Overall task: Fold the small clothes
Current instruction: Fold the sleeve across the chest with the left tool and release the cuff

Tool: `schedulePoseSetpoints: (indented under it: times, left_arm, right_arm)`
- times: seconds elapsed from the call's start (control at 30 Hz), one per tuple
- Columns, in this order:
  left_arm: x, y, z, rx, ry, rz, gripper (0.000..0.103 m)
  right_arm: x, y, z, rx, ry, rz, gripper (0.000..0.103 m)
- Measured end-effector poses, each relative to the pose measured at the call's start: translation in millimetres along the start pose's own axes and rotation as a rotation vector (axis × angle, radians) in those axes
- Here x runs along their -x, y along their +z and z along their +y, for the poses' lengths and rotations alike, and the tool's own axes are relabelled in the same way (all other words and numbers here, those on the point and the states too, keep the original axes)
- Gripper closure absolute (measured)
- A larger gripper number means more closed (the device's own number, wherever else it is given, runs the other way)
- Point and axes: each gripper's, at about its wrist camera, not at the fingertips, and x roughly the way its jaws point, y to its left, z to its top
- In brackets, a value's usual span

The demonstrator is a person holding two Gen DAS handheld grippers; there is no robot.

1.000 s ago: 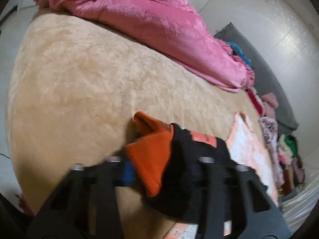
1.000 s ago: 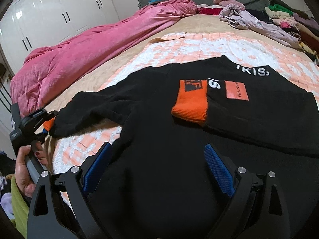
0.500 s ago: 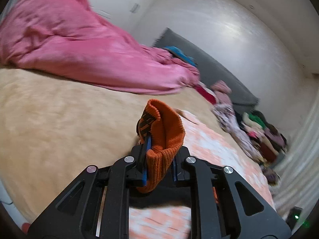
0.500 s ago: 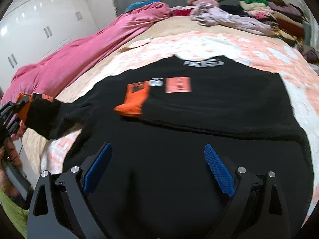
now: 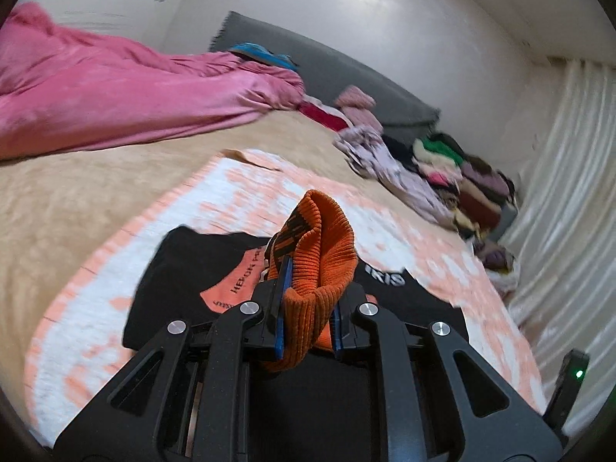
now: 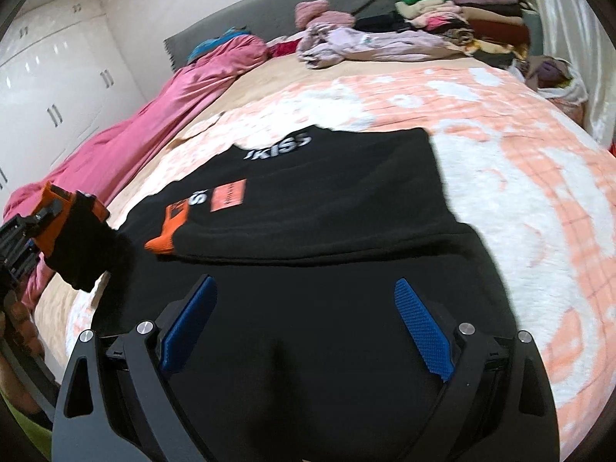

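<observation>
Left wrist: left claw [image 5: 308, 308] pinches orange cuff [image 5: 319, 254]; sweater [image 6: 308, 231] below.

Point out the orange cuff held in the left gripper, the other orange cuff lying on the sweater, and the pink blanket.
held orange cuff [image 5: 323, 238], left wrist view, on the ribbed knit above the fingers
other orange cuff [image 6: 166, 235], right wrist view, on its ribbed end
pink blanket [image 5: 115, 104], left wrist view, on its crumpled middle

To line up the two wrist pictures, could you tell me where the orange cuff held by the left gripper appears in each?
Left wrist: the orange cuff sits bottom centre, clamped in the left gripper.
Right wrist: the same cuff is at the far left edge, mid-height.
Shared landmark: the pink duvet along the bed's side.
</observation>
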Motion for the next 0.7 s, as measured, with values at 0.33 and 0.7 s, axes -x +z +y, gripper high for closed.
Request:
schedulePoseSetpoints:
  times: [0.33,0.7]
  left_arm:
    - [-46,-38,-58,-0.151,-0.049,0.131,0.093]
    - [-75,-79,-87,-0.269,-0.069,0.216,0.093]
  right_arm:
    - [21,-1,-53,-0.075,-0.056,-0.037,0.01]
    - [29,-2,-77,-0.128,-0.09,-0.047,0.01]
